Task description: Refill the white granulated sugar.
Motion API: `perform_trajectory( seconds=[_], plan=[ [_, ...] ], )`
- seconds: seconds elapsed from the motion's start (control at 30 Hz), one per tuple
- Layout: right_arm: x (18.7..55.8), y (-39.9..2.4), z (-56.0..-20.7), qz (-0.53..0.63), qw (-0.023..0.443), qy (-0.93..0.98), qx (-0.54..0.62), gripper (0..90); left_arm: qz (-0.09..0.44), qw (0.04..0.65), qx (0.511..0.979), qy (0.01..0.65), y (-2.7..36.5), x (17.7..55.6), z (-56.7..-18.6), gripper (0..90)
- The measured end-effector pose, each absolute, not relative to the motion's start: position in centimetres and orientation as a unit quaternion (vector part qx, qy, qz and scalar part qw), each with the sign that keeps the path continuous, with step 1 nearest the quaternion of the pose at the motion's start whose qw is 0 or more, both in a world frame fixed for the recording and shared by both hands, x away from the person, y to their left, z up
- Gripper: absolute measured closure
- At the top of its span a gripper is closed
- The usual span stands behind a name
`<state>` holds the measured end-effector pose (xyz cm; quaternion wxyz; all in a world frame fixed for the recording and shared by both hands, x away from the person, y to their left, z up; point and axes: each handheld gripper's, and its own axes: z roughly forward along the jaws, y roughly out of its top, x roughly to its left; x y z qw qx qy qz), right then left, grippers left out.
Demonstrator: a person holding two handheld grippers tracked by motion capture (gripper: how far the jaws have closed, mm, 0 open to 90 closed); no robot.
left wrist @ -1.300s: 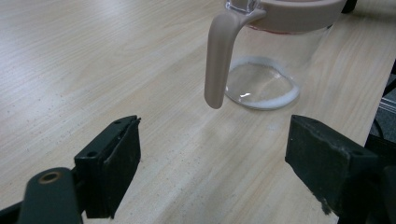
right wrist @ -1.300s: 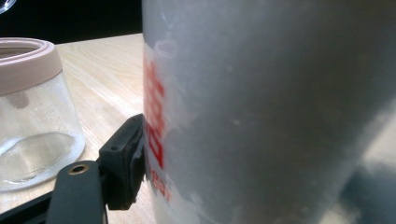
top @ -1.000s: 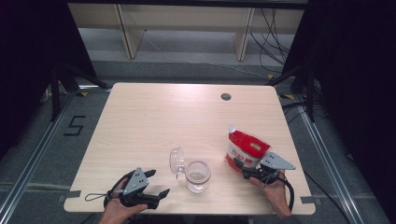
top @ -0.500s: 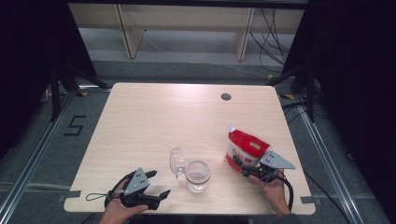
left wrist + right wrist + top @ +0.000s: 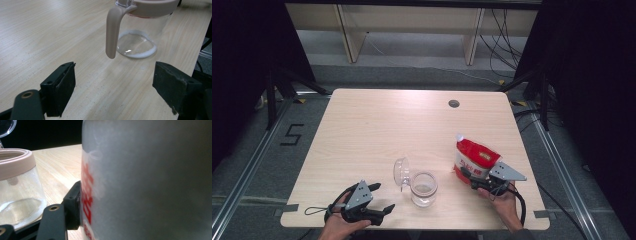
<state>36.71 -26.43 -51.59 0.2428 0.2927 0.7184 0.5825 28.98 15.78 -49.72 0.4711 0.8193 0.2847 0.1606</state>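
Observation:
A red and white bag (image 5: 475, 156) stands at the front right of the table. My right gripper (image 5: 468, 179) has its jaws on either side of the bag's lower part; they have just been closing and now press on it. In the right gripper view the left finger (image 5: 73, 206) lies against the bag (image 5: 150, 180). A clear glass jar (image 5: 423, 188) with a beige rim stands at the front middle, its lid (image 5: 401, 172) tipped open to the left. My left gripper (image 5: 382, 196) rests open at the front left, pointing at the jar (image 5: 140, 32) with nothing between its jaws.
The wooden table (image 5: 387, 125) has a round cable hole (image 5: 454, 103) near its far edge. Both hands are close to the front edge. A pale shelf unit (image 5: 412, 30) stands on the floor beyond the table, with dark stands at both sides.

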Motion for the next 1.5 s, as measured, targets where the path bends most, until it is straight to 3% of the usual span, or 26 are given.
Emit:
perform_trajectory(
  seconds=[0.3, 0.63, 1.5],
  plan=[
    [36.2, -25.8, -50.8, 0.551, 0.262, 0.739, 0.287, 42.3, 0.164, 0.472, 0.816, 0.291, 15.7, 28.9, -49.8, 18.7],
    [34.6, -25.1, -49.2, 0.470, 0.361, 0.767, 0.247, 44.3, 0.165, 0.475, 0.816, 0.286, 15.7, 28.8, -49.7, 18.8],
    [29.4, -23.6, -45.5, 0.336, 0.504, 0.786, 0.124, 46.0, 0.160, 0.474, 0.815, 0.292, 15.8, 29.0, -49.8, 18.9]
  ],
)
